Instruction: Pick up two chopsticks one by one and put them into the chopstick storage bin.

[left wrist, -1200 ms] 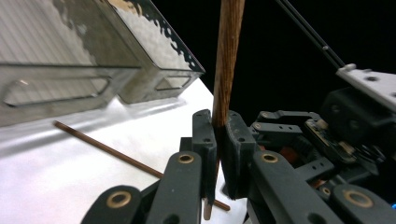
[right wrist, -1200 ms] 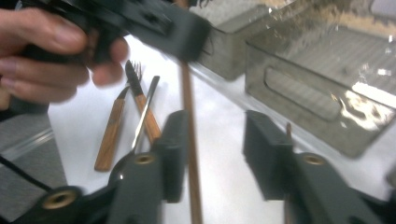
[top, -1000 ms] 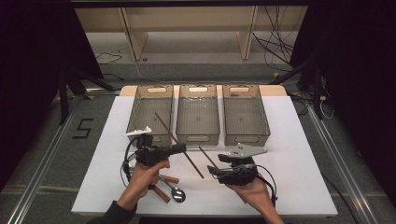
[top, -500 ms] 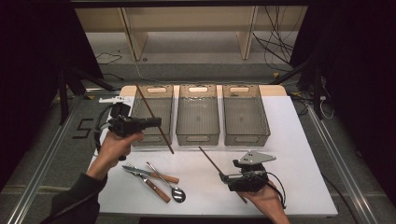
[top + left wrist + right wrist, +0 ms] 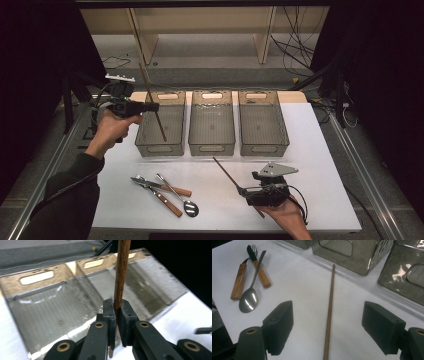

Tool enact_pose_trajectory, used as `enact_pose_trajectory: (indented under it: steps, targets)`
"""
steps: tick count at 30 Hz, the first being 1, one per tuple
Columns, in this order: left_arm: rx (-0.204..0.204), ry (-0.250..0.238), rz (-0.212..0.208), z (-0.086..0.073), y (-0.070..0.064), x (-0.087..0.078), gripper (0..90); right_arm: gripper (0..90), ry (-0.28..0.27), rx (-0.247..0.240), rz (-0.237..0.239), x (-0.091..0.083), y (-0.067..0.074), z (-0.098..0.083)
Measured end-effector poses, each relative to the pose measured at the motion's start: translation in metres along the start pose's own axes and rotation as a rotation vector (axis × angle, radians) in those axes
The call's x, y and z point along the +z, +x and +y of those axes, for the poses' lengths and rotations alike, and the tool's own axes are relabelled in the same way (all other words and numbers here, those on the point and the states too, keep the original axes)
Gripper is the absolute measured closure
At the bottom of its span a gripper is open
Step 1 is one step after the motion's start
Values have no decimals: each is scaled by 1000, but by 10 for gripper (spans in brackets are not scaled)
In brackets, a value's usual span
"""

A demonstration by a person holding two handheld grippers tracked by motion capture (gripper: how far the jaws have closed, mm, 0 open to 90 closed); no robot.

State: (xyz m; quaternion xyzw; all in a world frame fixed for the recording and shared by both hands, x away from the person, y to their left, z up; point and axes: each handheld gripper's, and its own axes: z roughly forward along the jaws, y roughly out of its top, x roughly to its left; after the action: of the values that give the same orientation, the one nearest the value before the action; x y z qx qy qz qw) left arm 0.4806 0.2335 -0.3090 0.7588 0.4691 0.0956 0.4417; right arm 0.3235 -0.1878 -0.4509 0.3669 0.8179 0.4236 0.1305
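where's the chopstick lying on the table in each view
High view: chopstick on the table, lower middle, slanting toward the right hand-held gripper.
Left gripper view: not in it.
Right gripper view: running up the centre, between the open jaws.
Shared landmark: the middle bin.

The high view looks down over the table (image 5: 320, 150); both gripper views sit close, sharing the bins (image 5: 211, 125).

A white counter (image 5: 320, 150) stands on a grey floor (image 5: 210, 55). Beyond it rises a pale wooden shelf frame (image 5: 200, 25), black cables (image 5: 295, 55) trailing beside it. Darkness, perhaps black curtains (image 5: 35, 75), closes both sides.
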Motion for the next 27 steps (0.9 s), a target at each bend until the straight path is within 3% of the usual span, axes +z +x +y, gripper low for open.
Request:
enact_pose_trajectory:
  steps: [3,11,20,27]
  targets:
    - [-1,24,40,4,7,8,846,259,1,3,-1,0,0,-1]
    - [-57,39,67,3,20,30,846,259,4,4,0,0,-1,-2]
    - [-134,44,39,-5,28,52,845,250,6,12,3,1,0,-2]
    - [-173,59,13,-13,31,66,845,232,9,10,-1,1,-1,-2]
